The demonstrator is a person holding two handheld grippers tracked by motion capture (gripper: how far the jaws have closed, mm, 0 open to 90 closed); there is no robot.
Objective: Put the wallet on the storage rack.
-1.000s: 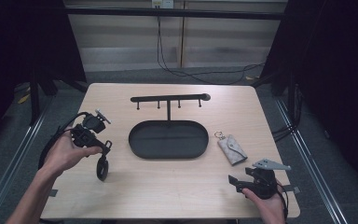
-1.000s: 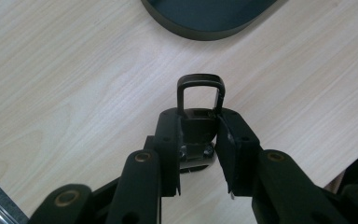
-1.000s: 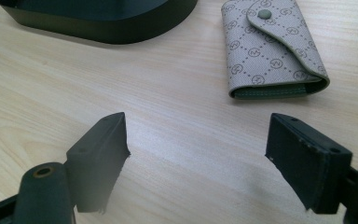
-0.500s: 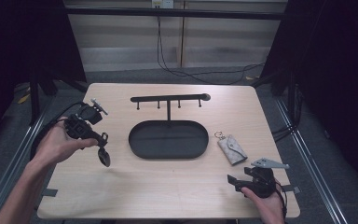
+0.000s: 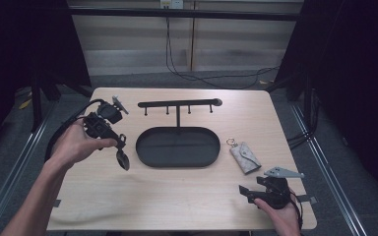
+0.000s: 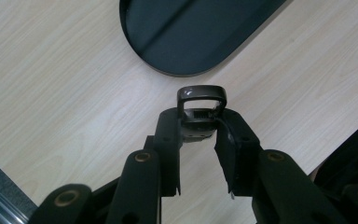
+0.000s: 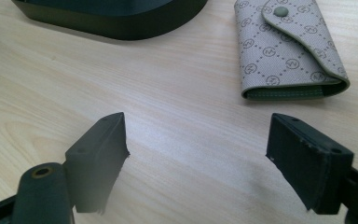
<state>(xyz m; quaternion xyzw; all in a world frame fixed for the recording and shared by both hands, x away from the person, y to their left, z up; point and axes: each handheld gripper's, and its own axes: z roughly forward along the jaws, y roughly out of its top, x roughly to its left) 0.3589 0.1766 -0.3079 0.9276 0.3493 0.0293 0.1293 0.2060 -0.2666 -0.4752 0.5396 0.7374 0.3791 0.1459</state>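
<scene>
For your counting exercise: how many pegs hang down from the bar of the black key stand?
4, spaced along the stand's bar: far left, left of the post, right of the post, and near the right end. None seems hidden.

The table (image 5: 187, 196) is evenly lit from above, while the room around it is dark. Shadows are soft. The near jaws look blurred, perhaps out of focus. The tray (image 6: 191, 28) shows weak glare.
</scene>
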